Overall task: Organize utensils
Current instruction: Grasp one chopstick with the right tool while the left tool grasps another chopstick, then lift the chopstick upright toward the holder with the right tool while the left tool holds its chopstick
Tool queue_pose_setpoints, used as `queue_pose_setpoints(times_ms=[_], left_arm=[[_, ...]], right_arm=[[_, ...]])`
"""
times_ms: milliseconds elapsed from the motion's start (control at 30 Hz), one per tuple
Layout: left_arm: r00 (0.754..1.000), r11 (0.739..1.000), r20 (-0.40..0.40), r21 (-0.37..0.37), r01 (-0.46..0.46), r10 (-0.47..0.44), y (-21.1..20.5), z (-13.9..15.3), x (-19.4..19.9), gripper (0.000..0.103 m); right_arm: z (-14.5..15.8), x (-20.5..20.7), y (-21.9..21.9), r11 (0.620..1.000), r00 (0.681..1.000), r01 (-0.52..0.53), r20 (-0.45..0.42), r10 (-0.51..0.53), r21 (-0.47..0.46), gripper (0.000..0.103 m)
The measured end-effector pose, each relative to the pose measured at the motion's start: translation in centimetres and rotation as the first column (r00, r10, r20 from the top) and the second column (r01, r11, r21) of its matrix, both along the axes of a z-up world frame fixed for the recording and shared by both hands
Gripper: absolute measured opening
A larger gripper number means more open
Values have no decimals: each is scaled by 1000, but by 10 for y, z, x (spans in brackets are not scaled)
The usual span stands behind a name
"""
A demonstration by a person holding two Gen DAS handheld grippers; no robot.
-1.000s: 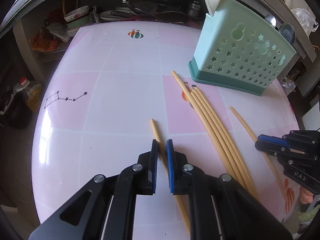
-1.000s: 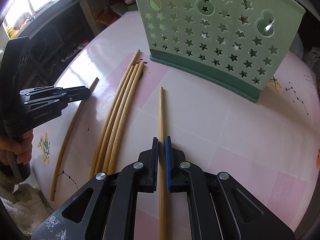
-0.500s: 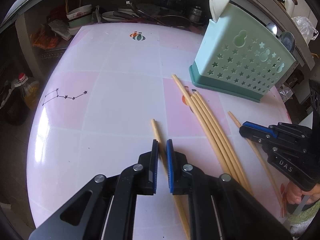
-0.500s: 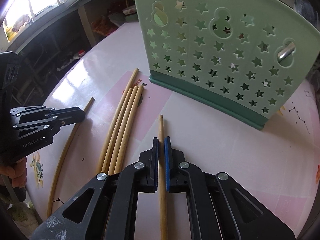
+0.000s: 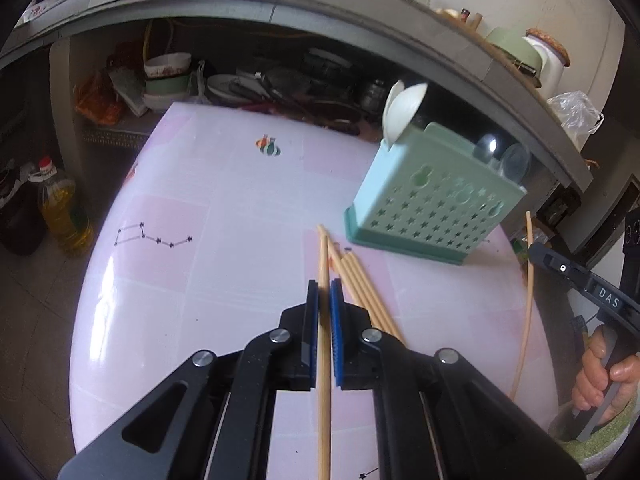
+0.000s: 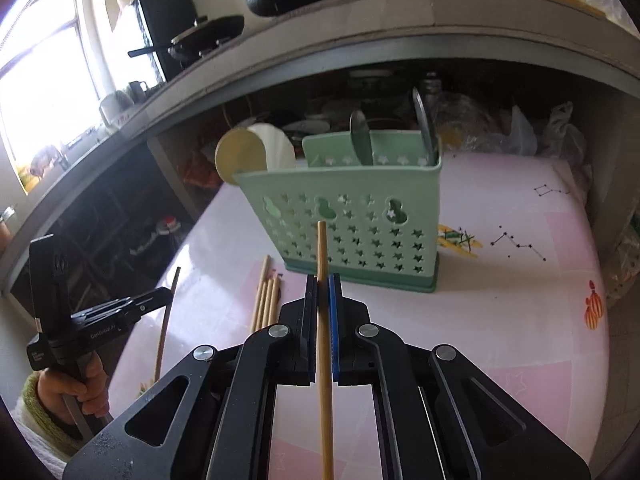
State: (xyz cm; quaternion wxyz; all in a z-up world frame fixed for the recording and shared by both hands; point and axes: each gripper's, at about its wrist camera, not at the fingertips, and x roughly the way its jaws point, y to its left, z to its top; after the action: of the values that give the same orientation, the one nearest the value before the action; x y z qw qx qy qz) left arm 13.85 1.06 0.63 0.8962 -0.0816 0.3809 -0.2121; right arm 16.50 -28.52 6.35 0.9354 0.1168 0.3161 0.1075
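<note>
In the left wrist view, the left gripper (image 5: 324,294) is clamped on a bamboo chopstick (image 5: 323,312) that runs straight between its blue pads (image 5: 313,320), its tip reaching forward past the fingertips and its tail running back under the camera. The held stick is raised above the pink table (image 5: 224,216), crossing just over the near end of a bundle of loose chopsticks (image 5: 362,288) that lies flat on the surface to its right. Beyond the bundle stands the green star-punched utensil holder (image 5: 432,208), with a white ladle (image 5: 402,114) and metal spoons poking out of its top. At the right edge, the right gripper (image 5: 534,250) is angled upward, a second chopstick (image 5: 527,300) pinched in it and slanting steeply, with the person's hand (image 5: 600,376) wrapped around its handle. In the right wrist view, the right gripper (image 6: 323,292) is shut on its chopstick (image 6: 323,320), which points forward and up so that its tip overlaps the front wall of the utensil holder (image 6: 360,224); the holder stands upright just ahead. At left, the left gripper (image 6: 162,294) is held level above the table edge, its own stick (image 6: 166,320) seen as a dark slanting line, and the bundle (image 6: 266,300) lies between the two tools.
</note>
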Motion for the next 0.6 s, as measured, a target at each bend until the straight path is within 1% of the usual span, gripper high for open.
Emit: queue_pose_setpoints(times_ms=[100,233,400,433,500,600], left_arm=[[998,999,67,-31,11,-9,1,26,-11,5],[989,998,149,-58,21,-12,2,59,-23,4],[972,996,235,-80,41,-21,0,98,-24,3],[967,995,254,-86,47,-24,-1,107,-24,0],[956,993,293,-102,62,-30,-4,124,-22,0],[931,990,362,-108,89,-44,-12,152,-20,0]], right_arm=[[14,-10,-7,999,999,16,48,-17,30,4],[27,-24,-11,998,995,29,98,-34,51,4],[31,-30,-20,996,989,42,138,-52,74,4],[33,-32,-23,996,988,43,143,-54,81,4],[33,-34,-25,995,987,44,152,-58,94,4],[32,-36,-26,994,985,48,160,-64,100,4]])
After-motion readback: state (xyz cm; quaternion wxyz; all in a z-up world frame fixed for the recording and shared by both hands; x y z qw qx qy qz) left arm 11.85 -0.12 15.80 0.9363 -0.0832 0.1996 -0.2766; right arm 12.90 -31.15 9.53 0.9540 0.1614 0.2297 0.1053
